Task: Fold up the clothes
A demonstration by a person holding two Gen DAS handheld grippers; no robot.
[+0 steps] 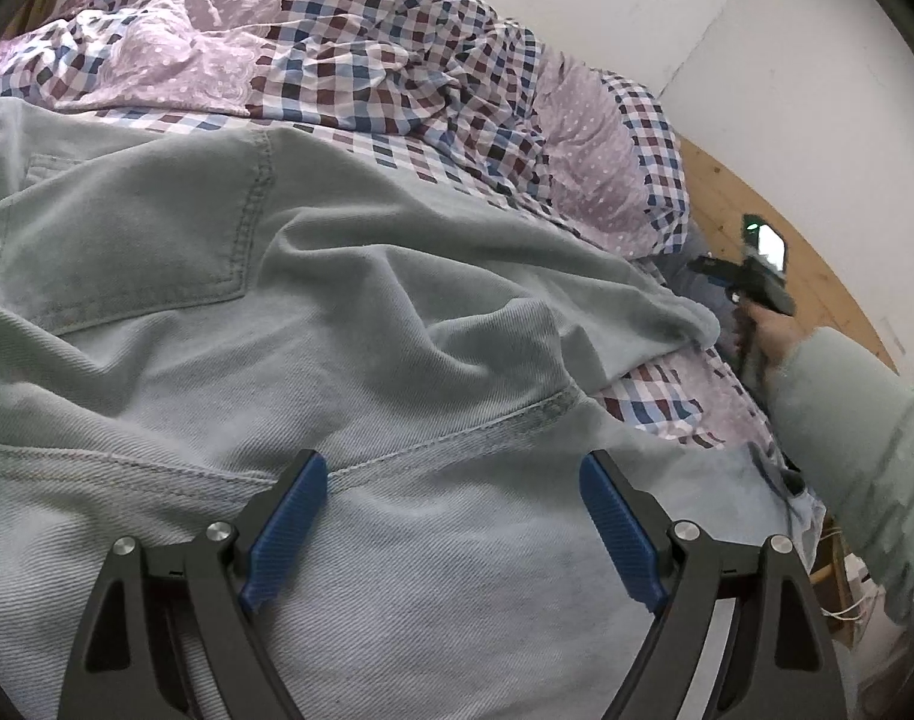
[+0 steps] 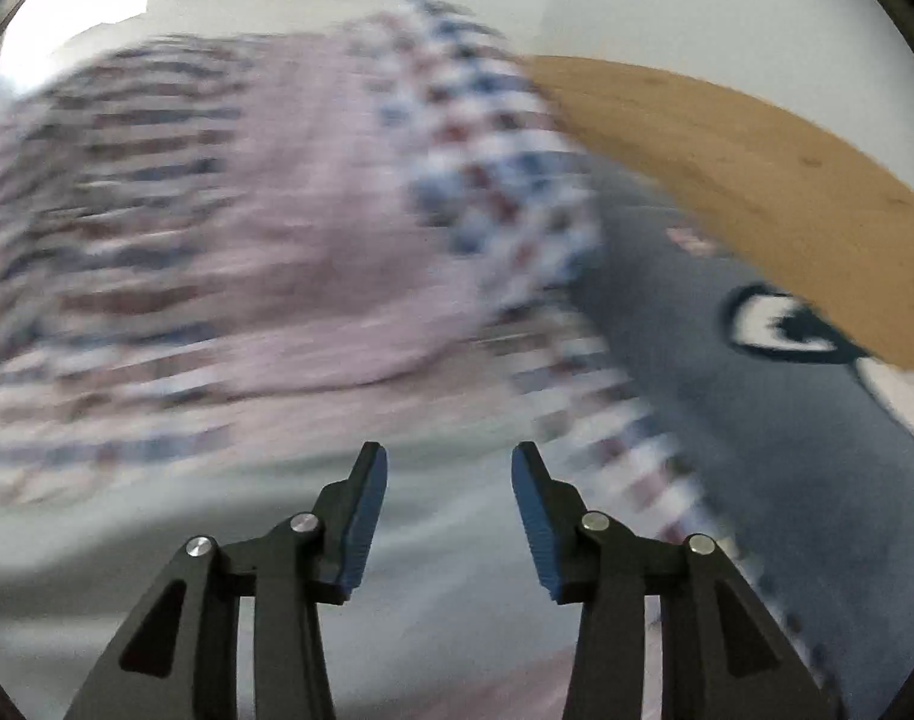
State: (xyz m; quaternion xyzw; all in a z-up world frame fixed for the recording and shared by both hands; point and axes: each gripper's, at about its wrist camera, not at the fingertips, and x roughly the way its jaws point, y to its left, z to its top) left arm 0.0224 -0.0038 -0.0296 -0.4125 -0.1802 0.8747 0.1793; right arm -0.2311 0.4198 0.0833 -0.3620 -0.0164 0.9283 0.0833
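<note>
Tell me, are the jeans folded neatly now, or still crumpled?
Still crumpled. In the left wrist view the jeans lie on the bed in loose ridges, one edge turned over, and the open left gripper holds nothing.

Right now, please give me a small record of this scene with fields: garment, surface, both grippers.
garment: light denim jeans, rumpled, back pocket facing up
surface: bed with checked quilt
left gripper: open, just above the jeans, nothing held
right gripper: open, nothing held, its view blurred
person: right hand beyond the jeans' far edge
</note>
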